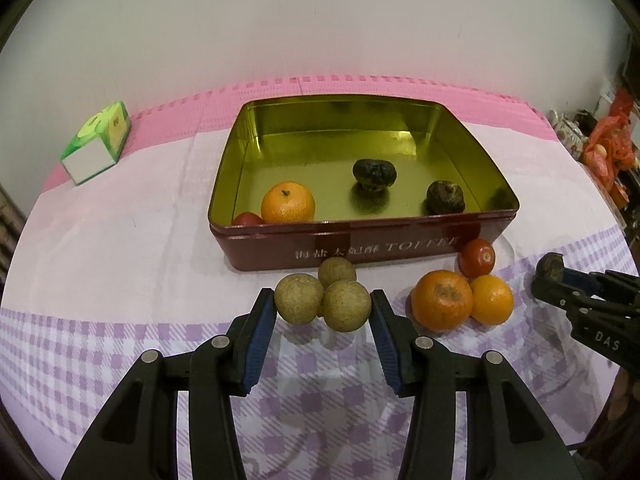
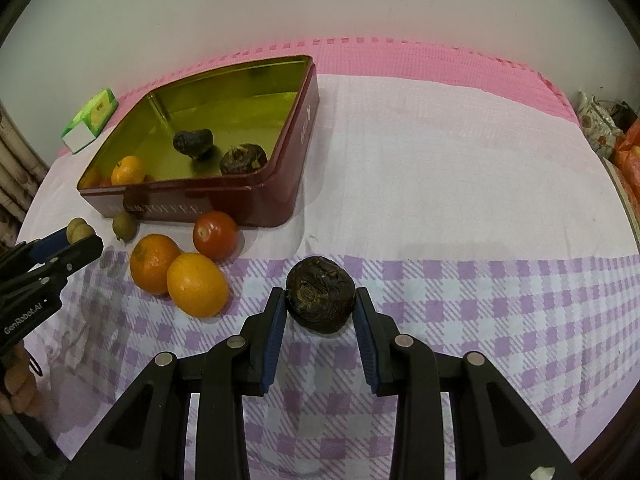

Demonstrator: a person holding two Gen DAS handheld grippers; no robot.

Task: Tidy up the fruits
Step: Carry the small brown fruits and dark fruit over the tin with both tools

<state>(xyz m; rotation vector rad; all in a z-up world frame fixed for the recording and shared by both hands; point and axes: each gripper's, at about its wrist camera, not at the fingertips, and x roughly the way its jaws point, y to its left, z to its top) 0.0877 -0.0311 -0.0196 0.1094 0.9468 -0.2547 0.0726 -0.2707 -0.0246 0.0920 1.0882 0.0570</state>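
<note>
Pale wall fills the background, and below it a desk carries a cloth that is pink at the far edge, white in the middle and purple-checked near the cameras. A dark red tin with a gold inside, marked TOFFEE on its near wall, sits open on the white part. Inside it lie an orange and a small red fruit in the near left corner, and two dark wrinkled fruits toward the right side. A green and white carton stands well to the left of the tin.

Just in front of the tin's near wall, the left tool has its blue pads pressed against a pair of round tan fruits, one pad on each outer side; a third tan fruit lies just behind them, close to the tin. To their right, two oranges touch each other on the cloth, with a red tomato just beyond them near the tin's right corner.

Further right, on the checked cloth, the right tool is closed narrowly on a dark wrinkled fruit, pads on both its sides. A hand shows at the left edge of the right wrist view, under the left tool.
</note>
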